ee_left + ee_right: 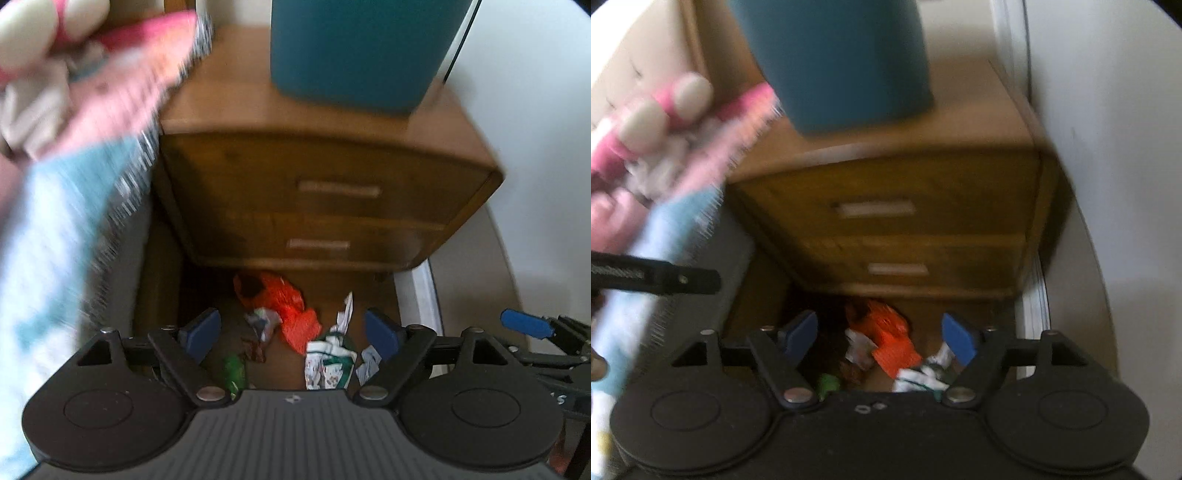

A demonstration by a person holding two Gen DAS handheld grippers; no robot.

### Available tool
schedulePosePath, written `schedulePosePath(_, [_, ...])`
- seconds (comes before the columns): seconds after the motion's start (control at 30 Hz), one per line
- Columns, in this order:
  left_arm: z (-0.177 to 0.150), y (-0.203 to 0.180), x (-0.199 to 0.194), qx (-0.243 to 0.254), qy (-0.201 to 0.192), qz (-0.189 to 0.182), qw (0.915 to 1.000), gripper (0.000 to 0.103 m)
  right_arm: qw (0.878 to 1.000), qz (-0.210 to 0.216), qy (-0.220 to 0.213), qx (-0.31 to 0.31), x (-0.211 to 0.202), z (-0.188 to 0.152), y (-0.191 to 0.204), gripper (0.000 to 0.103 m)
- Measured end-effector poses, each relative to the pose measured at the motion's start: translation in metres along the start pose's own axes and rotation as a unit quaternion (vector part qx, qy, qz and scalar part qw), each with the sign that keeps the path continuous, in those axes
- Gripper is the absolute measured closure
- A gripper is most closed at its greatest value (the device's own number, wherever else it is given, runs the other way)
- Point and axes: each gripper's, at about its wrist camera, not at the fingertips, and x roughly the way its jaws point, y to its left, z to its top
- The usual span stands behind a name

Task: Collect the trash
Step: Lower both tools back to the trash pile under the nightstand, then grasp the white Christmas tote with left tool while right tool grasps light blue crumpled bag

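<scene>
Both views were pretty blurry, but the layout was readable. A wooden nightstand (325, 177) with two drawers sat dead ahead, and a teal bin (354, 51) stood on top of it toward 12 o'clock. The trash was all on the floor (369, 291) right at the foot of the nightstand: an orange plastic bag (291, 314), crumpled, with a small white wrapper (264, 321) touching its 7 o'clock edge, a green wrapper (234, 373) further toward 7 o'clock, and a white-and-green printed bag (328, 362) at about 5 o'clock of the orange one. A twisted bit of white paper (345, 312) stuck up just above that printed bag.

The left gripper (293, 332) had its blue fingers (201, 330) spread wide with nothing pinched between them; the trash just showed in the gap, lower down on the floor. Same story for the right gripper (879, 338): fingers (958, 339) apart, gripping nothing, the orange bag (886, 336) framed between them.

Off at 9 to 10 o'clock there was a bed edge with pink and light-blue bedding (62, 206) and a pink-and-cream soft toy (48, 29), all smeared. A white wall (535, 110) ran along 3 o'clock.
</scene>
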Motion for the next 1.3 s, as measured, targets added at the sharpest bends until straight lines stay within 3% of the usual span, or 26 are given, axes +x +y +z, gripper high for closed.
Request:
schedulePosePath(0.17, [-0.037, -0.005, 0.093, -0.005, 0.035, -0.010, 0.9993, 0.018, 0.999, -0.026, 0.030, -0.021, 0.073, -0.060, -0.037, 0.026])
schedulePosePath(0.33, [-0.074, -0.016, 0.178, 0.002, 0.071, -0.021, 0.9972, 0.004, 0.995, -0.053, 0.079, -0.023, 0.149, -0.112, -0.069, 0.026])
schedulePosePath(0.67, [-0.136, -0.028, 0.328, 0.012, 0.152, -0.029, 0.9879, 0.004, 0.984, -0.085, 0.151, -0.033, 0.265, -0.183, -0.111, 0.026])
schedulePosePath(0.8, [-0.154, -0.025, 0.370, 0.010, 0.178, -0.015, 0.9839, 0.004, 0.981, -0.089, 0.169, -0.037, 0.299, -0.196, -0.124, 0.027])
schedulePosePath(1.1, [-0.166, -0.031, 0.409, 0.018, 0.196, -0.012, 0.9803, 0.004, 0.980, -0.091, 0.177, -0.003, 0.332, -0.201, -0.140, 0.030])
schedulePosePath(1.13, [-0.167, -0.030, 0.412, 0.012, 0.198, -0.017, 0.9799, 0.006, 0.980, -0.092, 0.178, 0.000, 0.335, -0.201, -0.141, 0.030])
schedulePosePath(1.2, [-0.167, -0.029, 0.417, 0.005, 0.201, -0.019, 0.9794, 0.018, 0.980, -0.090, 0.177, 0.001, 0.337, -0.202, -0.141, 0.030])
schedulePosePath(1.27, [-0.168, -0.029, 0.422, 0.002, 0.212, -0.023, 0.9769, 0.048, 0.981, -0.089, 0.175, -0.007, 0.339, -0.202, -0.139, 0.031])
schedulePosePath(1.3, [-0.170, -0.029, 0.425, 0.001, 0.218, -0.024, 0.9757, 0.054, 0.981, -0.088, 0.174, -0.009, 0.340, -0.201, -0.138, 0.031])
